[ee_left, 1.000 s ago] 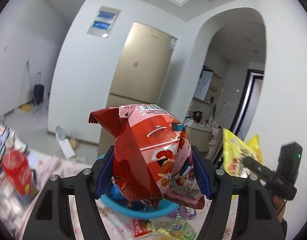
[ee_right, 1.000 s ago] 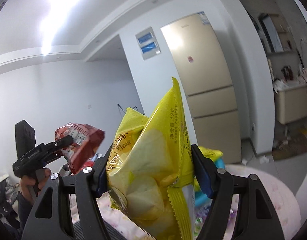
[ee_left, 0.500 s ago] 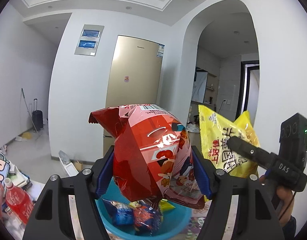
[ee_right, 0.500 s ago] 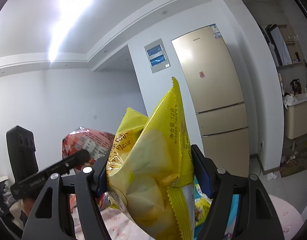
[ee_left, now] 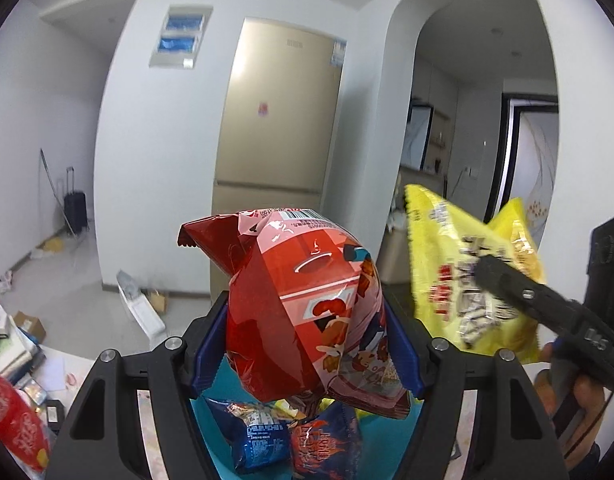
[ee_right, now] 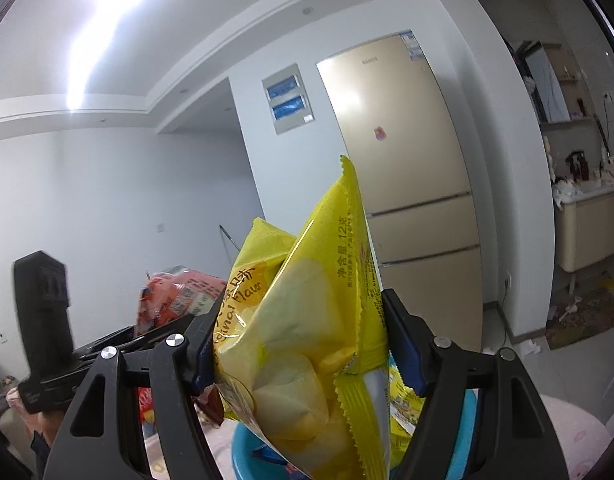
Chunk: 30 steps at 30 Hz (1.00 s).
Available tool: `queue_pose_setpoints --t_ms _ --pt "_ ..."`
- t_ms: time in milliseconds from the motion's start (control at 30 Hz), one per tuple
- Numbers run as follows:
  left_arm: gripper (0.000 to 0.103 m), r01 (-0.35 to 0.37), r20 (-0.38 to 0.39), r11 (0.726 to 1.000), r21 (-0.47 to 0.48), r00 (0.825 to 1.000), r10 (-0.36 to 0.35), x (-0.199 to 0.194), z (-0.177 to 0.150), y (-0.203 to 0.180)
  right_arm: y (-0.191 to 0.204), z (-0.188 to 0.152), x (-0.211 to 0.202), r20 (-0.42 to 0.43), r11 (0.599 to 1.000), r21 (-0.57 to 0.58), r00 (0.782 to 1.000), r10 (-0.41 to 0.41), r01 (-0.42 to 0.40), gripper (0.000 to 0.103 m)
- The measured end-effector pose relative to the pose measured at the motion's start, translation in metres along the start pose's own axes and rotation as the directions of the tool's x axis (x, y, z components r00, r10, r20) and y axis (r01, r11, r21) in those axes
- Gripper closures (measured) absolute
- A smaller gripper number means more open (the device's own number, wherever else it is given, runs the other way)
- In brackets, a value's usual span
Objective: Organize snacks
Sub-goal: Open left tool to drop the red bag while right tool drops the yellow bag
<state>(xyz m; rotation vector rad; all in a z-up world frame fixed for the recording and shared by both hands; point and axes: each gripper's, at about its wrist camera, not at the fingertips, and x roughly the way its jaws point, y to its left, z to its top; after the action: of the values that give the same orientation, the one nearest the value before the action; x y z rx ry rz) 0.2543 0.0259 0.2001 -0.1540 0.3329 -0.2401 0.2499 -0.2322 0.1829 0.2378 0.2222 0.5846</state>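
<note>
My left gripper (ee_left: 305, 348) is shut on a puffy red snack bag (ee_left: 303, 312), held just above a blue basin (ee_left: 217, 420). Blue and dark snack packets (ee_left: 255, 432) lie inside that basin. In the right wrist view my right gripper (ee_right: 303, 344) is shut on a yellow chip bag (ee_right: 307, 340), over the same blue basin (ee_right: 243, 452). The yellow bag (ee_left: 467, 280) also shows at the right of the left wrist view, with the other gripper's finger across it. The red bag (ee_right: 179, 292) appears left of the yellow one in the right wrist view.
A red-capped bottle (ee_left: 11, 428), books and small items lie at the left on a pink-patterned tablecloth (ee_right: 575, 440). A gold refrigerator (ee_left: 275, 152) stands beyond against a white wall. A hand (ee_left: 575, 400) holds the right gripper's handle.
Both grippers have moved toward the blue basin, which now fills more of the lower view. The two bags have come closer together. Both grips are unchanged.
</note>
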Motion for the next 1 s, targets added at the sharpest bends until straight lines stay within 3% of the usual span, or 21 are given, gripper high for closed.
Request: queue_pose_setpoints --t_ms 167,267,333,433,533,600,633,667,700,800,1000 --pt "0.030 -0.038 -0.102 0.999 -0.006 0.994 0.037 0.058 -0.006 0.017 -0.022 -0.007 0.005 -0.016 0.998 0.041 0.999 -0.037 0.038 0.033" --pt "0.031 -0.054 -0.191 0.999 -0.005 0.980 0.052 0.103 -0.010 0.018 -0.036 -0.008 0.008 -0.034 0.996 0.079 0.998 -0.044 0.046 0.033" --pt "0.031 -0.101 -0.230 0.995 0.015 0.968 0.101 0.125 -0.016 0.018 -0.043 -0.008 0.009 -0.041 0.994 0.108 0.999 -0.028 0.032 0.033" --pt "0.031 -0.140 -0.250 0.988 0.062 0.956 0.151 0.149 -0.022 0.018 -0.050 -0.006 0.011 -0.046 0.991 0.127 0.999 -0.027 0.033 0.033" --pt "0.031 -0.151 -0.274 0.988 0.037 0.949 0.155 0.162 -0.028 0.026 -0.056 -0.006 0.012 -0.045 0.989 0.139 0.998 -0.041 0.047 0.033" --pt "0.024 -0.177 -0.281 0.983 0.038 0.943 0.181 0.166 -0.030 0.029 -0.058 -0.007 0.013 -0.048 0.988 0.148 0.998 -0.044 0.051 0.032" --pt "0.016 -0.194 -0.280 0.980 0.041 0.939 0.197 0.168 -0.031 0.031 -0.059 -0.008 0.014 -0.052 0.987 0.149 0.998 -0.045 0.052 0.032" --pt "0.003 -0.208 -0.272 0.977 0.041 0.939 0.211 0.169 -0.033 0.034 -0.059 -0.009 0.015 -0.057 0.987 0.148 0.997 -0.047 0.055 0.032" --pt "0.000 -0.212 -0.265 0.977 0.038 0.940 0.214 0.169 -0.034 0.036 -0.058 -0.009 0.017 -0.061 0.988 0.146 0.997 -0.047 0.056 0.032" --pt "0.000 -0.209 -0.238 0.978 0.013 0.949 0.206 0.158 -0.038 0.046 -0.056 -0.011 0.025 -0.077 0.989 0.135 0.996 -0.053 0.063 0.032" --pt "0.000 -0.142 -0.194 0.983 -0.113 0.974 0.118 0.124 -0.047 0.069 -0.042 -0.017 0.048 -0.121 0.994 0.061 0.989 -0.085 0.093 0.032"
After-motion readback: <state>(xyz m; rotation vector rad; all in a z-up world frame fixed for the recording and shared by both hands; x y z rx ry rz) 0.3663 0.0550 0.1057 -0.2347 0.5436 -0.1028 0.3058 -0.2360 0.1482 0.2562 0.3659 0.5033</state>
